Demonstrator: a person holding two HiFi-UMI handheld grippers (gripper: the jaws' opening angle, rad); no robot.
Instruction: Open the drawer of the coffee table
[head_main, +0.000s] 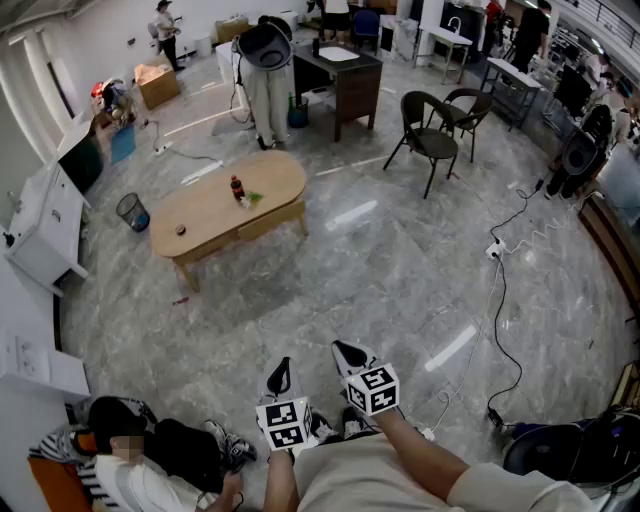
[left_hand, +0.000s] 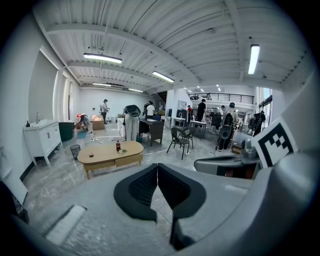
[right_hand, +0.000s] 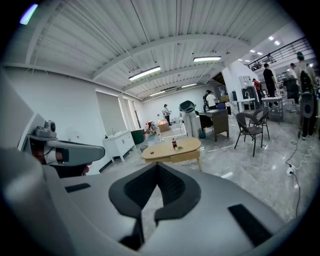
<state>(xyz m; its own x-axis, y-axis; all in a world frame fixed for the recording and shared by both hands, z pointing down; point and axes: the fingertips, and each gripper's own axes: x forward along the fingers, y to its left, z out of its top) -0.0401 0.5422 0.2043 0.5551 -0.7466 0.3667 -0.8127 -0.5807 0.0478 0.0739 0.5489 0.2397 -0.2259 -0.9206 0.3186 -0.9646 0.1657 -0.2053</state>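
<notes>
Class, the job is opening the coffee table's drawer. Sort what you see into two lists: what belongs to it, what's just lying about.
Belongs: coffee table, drawer, left gripper, right gripper, both shut and empty.

Lying about: soda bottle, mesh wastebasket, black chairs, floor cable.

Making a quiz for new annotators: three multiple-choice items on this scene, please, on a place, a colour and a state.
1. The bottle stands: A on the coffee table; B on the floor; C on a chair.
2. The coffee table is: A white; B light wood; C black.
3. Jaws of the left gripper and right gripper are: A wide open; B shut on the bottle; C shut, empty.

1 A, it stands on its top. 2 B, pale tan. 3 C, both gripper views show them together, nothing between.
</notes>
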